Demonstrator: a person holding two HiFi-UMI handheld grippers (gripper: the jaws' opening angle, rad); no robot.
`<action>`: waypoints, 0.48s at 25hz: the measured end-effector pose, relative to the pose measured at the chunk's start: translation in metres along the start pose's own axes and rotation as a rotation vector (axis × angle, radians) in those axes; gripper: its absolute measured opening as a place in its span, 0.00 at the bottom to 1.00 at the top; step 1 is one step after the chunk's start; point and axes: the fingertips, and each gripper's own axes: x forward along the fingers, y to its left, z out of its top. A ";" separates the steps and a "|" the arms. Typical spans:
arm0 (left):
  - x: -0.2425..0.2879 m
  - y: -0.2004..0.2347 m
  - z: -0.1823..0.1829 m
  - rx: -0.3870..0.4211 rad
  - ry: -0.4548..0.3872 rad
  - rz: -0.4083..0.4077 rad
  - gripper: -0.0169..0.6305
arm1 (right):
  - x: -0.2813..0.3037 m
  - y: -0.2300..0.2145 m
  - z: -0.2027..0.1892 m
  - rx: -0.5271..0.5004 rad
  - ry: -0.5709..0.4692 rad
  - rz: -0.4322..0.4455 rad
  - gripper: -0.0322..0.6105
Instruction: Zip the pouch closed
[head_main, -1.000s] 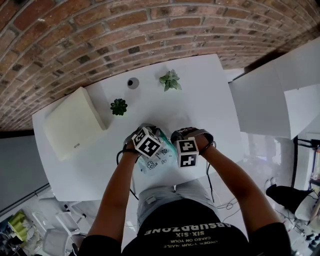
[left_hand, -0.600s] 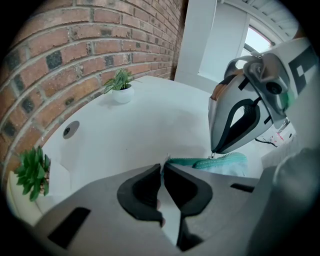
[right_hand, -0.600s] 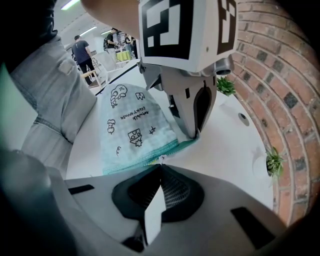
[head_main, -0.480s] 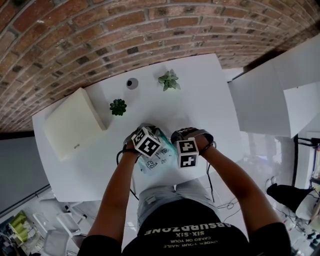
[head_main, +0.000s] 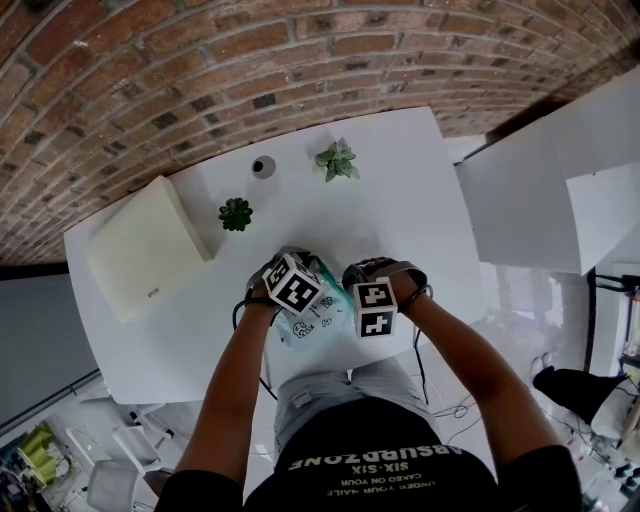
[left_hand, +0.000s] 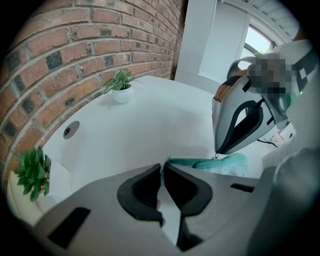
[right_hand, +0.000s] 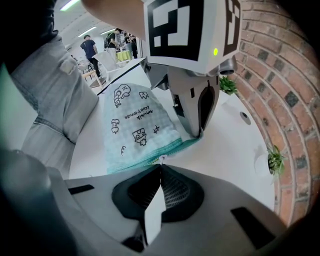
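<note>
A pale pouch (head_main: 312, 322) with small cartoon prints and a teal zipper edge lies near the white table's (head_main: 400, 200) front edge, between my two marker cubes. My left gripper (left_hand: 162, 171) is shut on one end of the teal edge (left_hand: 210, 162). My right gripper (right_hand: 160, 167) is shut on the small white zipper pull (right_hand: 161, 160), a short way along that same edge. In the right gripper view the pouch (right_hand: 135, 122) spreads out beyond the jaws, with the left gripper's fingers (right_hand: 197, 112) pinching its far corner. Both grippers point steeply down.
Behind the pouch stand two small potted plants (head_main: 237, 213) (head_main: 340, 160), a round grey hole (head_main: 264, 166) in the tabletop and a cream box (head_main: 148, 245) at the left. A white cabinet (head_main: 520, 200) stands to the right. The person's lap is at the table's front edge.
</note>
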 end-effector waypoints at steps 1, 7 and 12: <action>0.000 0.000 0.000 0.001 0.001 0.000 0.07 | 0.000 0.000 0.000 0.004 -0.002 -0.002 0.05; 0.000 0.000 0.000 0.001 0.004 0.002 0.07 | -0.002 0.002 0.000 0.000 0.001 0.002 0.05; 0.000 0.000 0.000 -0.004 0.003 0.003 0.07 | -0.001 0.012 -0.005 -0.023 0.018 0.021 0.05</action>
